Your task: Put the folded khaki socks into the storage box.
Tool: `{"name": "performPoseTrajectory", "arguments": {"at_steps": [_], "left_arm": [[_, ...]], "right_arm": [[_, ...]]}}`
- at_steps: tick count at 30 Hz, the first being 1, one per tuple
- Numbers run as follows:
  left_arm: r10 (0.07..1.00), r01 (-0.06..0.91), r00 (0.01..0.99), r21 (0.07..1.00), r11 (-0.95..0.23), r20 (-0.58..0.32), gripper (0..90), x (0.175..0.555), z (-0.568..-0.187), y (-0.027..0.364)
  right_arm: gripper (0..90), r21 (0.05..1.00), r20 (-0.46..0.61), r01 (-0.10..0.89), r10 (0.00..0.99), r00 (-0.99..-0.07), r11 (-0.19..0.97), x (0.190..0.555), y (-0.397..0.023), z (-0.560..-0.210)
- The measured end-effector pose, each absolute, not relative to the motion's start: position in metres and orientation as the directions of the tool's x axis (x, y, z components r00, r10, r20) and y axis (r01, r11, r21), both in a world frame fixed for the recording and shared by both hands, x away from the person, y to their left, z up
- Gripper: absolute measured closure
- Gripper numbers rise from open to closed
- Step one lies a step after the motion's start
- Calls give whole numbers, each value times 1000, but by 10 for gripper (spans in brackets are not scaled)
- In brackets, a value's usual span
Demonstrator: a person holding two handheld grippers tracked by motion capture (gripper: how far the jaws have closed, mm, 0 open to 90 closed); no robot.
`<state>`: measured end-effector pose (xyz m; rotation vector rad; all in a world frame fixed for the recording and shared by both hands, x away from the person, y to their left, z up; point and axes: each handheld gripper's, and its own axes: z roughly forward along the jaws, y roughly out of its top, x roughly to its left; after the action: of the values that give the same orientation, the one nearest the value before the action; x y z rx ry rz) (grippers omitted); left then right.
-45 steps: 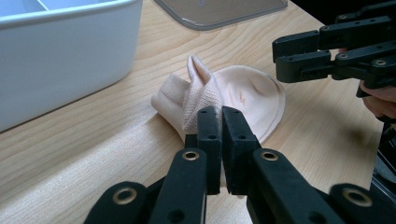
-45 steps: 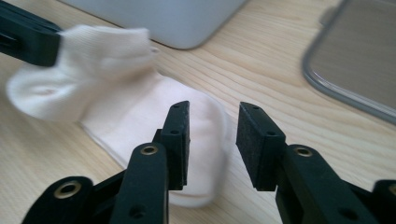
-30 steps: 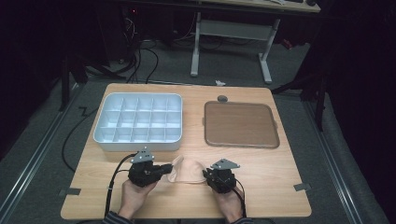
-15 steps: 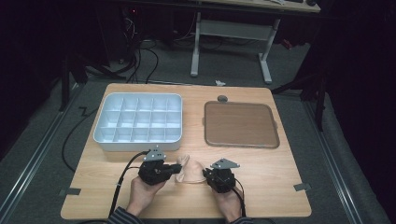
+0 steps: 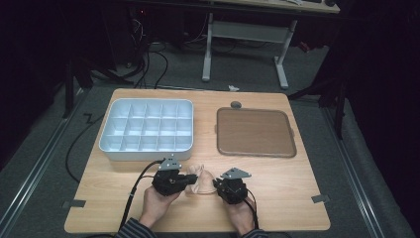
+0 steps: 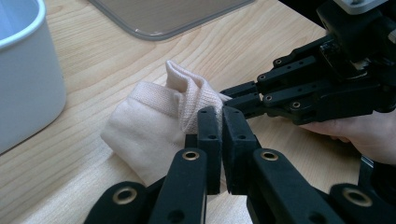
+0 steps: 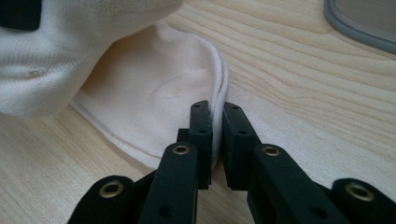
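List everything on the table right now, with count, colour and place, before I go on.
Compartment tray: one, white, far left of table.
Flat tray: one, brown, far right.
Small round object: one, grey, beyond the flat tray; too small to identify.
Cloth: one, pale cream, near edge between the grippers.
Table: one, light wood.
Left gripper: black, shut on the cloth.
Right gripper: black, shut on the cloth's edge.
Hands: two, holding the grippers.
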<state>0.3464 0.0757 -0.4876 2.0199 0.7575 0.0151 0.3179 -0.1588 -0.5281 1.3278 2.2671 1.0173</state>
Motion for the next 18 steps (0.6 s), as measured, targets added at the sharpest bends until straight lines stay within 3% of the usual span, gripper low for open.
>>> {"name": "performPoseTrajectory", "arguments": {"at_steps": [18], "left_arm": [[508,503,816,771,-391,-275,873,348,-492,64]], "right_arm": [[836,723,76,608,837,-543,328,320,-153,-530]]}}
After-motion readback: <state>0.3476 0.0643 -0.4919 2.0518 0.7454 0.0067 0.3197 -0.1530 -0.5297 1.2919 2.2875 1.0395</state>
